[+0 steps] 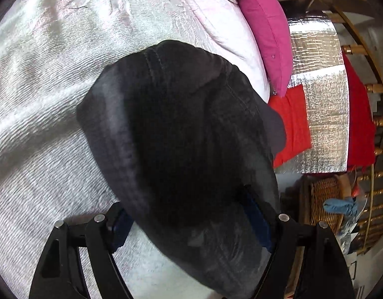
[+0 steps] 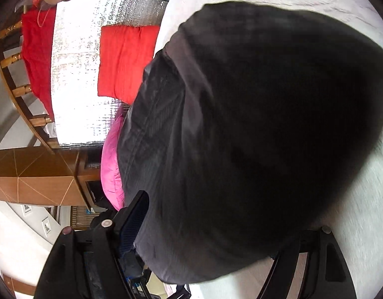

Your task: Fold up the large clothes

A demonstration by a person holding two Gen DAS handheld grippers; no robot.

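Observation:
A thick bundle of dark grey, jeans-like cloth (image 1: 179,129) fills the middle of both views, over a white textured bed cover (image 1: 42,104). My left gripper (image 1: 186,214) has its jaws set wide and the bundle fills the gap between them. It touches the left blue pad (image 1: 120,224) and covers the right one. In the right wrist view the same dark cloth (image 2: 253,124) lies across my right gripper (image 2: 223,221). It presses against the left blue pad (image 2: 134,219) and hides the other finger. Where the cloth's far end rests is not visible.
A pink pillow (image 1: 266,30) lies at the bed's edge. Beside the bed, red cloth (image 1: 291,127) rests on a silver foil mat (image 1: 321,104). A wicker basket (image 1: 323,199) and wooden bars (image 1: 375,87) stand beyond. The white bed cover (image 2: 353,199) stretches wide around the bundle.

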